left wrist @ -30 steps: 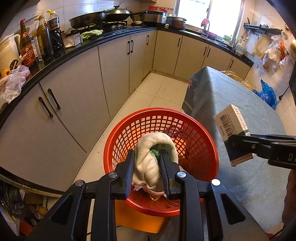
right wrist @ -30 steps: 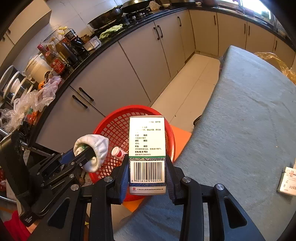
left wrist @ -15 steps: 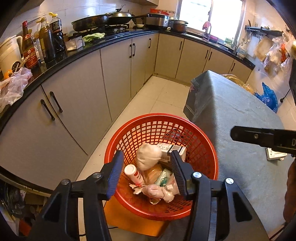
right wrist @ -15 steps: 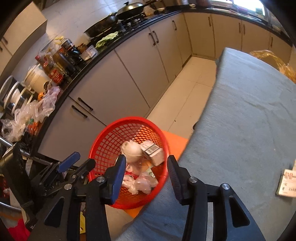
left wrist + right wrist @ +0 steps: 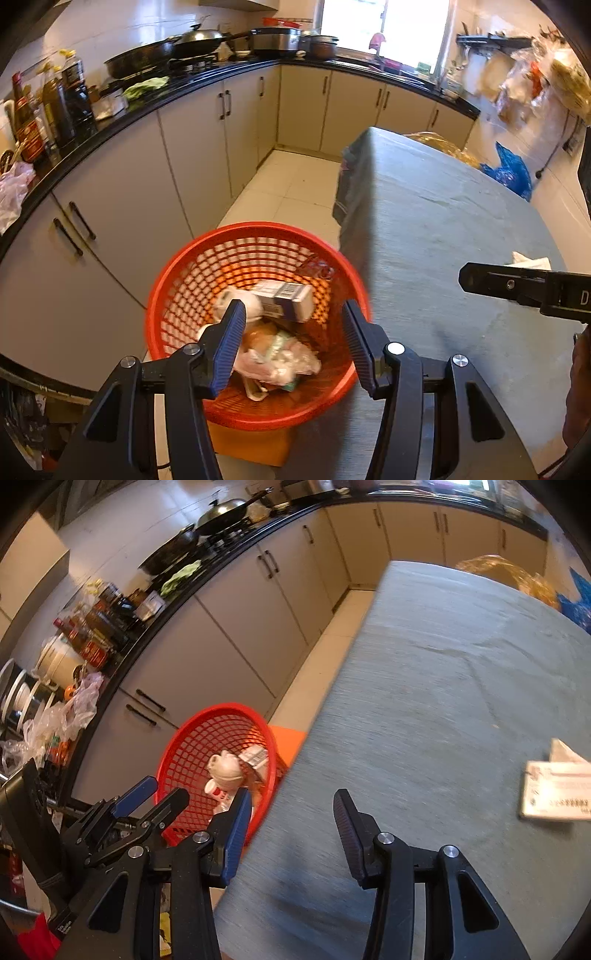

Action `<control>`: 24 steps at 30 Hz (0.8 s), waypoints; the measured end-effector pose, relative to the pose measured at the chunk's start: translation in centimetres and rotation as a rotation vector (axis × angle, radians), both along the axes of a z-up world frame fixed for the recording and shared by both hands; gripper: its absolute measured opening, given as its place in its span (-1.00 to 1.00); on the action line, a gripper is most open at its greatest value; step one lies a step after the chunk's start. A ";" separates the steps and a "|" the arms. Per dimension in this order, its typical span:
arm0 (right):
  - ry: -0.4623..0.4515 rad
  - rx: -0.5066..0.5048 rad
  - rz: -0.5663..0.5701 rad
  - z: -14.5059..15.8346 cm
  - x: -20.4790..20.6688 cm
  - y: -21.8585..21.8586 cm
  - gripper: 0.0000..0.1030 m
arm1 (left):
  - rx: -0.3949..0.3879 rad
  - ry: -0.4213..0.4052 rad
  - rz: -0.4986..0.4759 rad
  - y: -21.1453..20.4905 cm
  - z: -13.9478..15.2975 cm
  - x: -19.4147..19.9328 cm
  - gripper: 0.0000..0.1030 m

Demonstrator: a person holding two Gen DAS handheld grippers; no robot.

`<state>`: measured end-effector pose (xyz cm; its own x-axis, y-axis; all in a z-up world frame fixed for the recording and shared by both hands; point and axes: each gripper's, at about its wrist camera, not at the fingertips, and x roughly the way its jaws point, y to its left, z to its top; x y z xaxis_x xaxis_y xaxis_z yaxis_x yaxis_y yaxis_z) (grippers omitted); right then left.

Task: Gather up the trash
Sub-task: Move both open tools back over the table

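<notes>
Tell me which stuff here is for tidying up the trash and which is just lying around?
For the job:
- round red plastic mesh basket
- white barcoded cardboard box lying in it
- balled white cloth in it
- white paper packet on the grey table

Just lying about:
- black wok
- dark sauce bottles
- blue plastic bag
</notes>
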<state>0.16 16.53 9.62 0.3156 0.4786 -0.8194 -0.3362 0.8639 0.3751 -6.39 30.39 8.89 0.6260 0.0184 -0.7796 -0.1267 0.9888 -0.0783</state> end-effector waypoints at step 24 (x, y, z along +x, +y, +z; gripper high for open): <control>-0.007 0.029 -0.484 0.2 3.3 -27.6 -0.04 | 0.032 -0.010 -0.144 -10.9 1.6 -0.9 0.07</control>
